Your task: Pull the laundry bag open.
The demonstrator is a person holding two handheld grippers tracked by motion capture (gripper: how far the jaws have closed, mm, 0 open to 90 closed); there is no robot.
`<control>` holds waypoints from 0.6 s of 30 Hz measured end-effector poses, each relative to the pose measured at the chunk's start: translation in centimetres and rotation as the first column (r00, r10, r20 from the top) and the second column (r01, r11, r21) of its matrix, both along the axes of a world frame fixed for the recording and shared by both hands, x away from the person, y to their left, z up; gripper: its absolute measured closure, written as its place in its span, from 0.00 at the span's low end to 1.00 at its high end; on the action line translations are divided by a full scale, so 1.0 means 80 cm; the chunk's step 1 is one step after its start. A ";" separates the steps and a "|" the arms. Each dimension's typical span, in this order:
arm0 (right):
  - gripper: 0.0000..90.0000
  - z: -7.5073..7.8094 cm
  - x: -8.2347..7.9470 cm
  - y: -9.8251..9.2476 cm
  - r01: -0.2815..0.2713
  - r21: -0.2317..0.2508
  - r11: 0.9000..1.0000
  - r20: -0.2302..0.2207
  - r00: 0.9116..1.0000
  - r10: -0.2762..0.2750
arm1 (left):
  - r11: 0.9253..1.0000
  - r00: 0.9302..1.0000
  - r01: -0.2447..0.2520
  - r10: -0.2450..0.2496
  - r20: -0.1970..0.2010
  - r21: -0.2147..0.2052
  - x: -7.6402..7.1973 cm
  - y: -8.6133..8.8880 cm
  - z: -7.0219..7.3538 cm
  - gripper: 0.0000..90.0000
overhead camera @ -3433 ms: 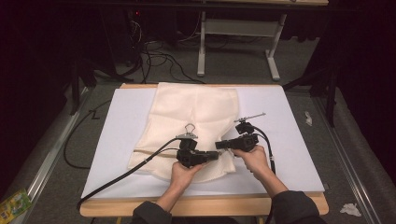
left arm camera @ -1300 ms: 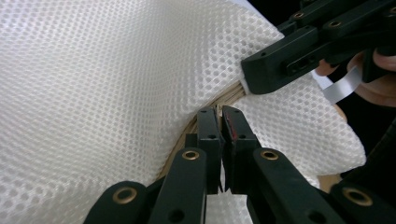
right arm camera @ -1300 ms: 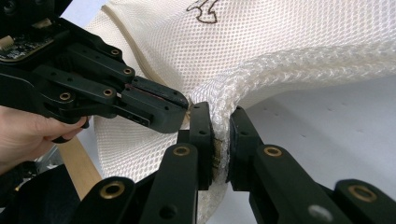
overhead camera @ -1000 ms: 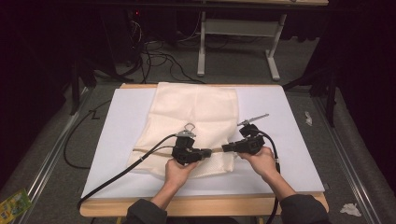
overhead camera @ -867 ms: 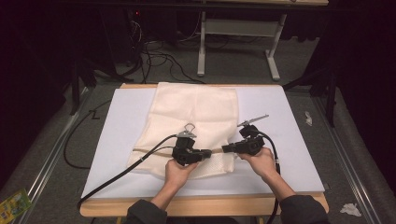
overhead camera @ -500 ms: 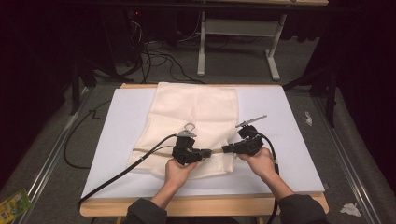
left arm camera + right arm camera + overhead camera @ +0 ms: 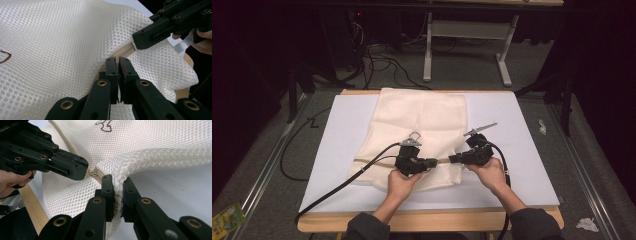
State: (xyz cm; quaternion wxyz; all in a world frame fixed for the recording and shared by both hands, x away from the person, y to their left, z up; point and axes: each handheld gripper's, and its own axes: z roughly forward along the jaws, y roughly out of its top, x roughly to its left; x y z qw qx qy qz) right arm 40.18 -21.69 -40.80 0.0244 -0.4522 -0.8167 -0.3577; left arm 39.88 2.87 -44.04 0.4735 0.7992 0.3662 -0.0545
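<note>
A cream mesh cloth [image 7: 422, 120] lies spread on the white table top [image 7: 517, 150], with a tan band [image 7: 442, 161] running across its near part. My left gripper [image 7: 432, 163] is shut on the mesh beside the band [image 7: 125, 50], its tips [image 7: 117, 61] pinching a fold. My right gripper [image 7: 452, 159] faces it from the right and is shut on a bunched fold of mesh [image 7: 150, 142] at the band's end [image 7: 96, 173]. The two grippers' tips stand a short gap apart, and the cloth rises between them. In the left gripper view the right gripper [image 7: 160, 27] shows at the upper right.
A wooden edge [image 7: 427, 220] borders the table's near side. Black cables [image 7: 347, 180] trail from the grippers off the front left. A metal table frame [image 7: 467, 45] and floor cables stand behind. A snack packet [image 7: 224, 220] and crumpled paper [image 7: 587, 224] lie on the floor.
Since the oldest frame the right gripper has shifted a little to the right, away from the left one. Over the last second neither hand nor the cloth has moved.
</note>
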 end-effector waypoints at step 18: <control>0.94 -0.001 0.002 0.003 0.016 -0.002 1.000 0.014 1.000 -0.016 | 0.999 0.999 -0.034 0.034 0.005 0.005 0.006 0.004 0.004 0.97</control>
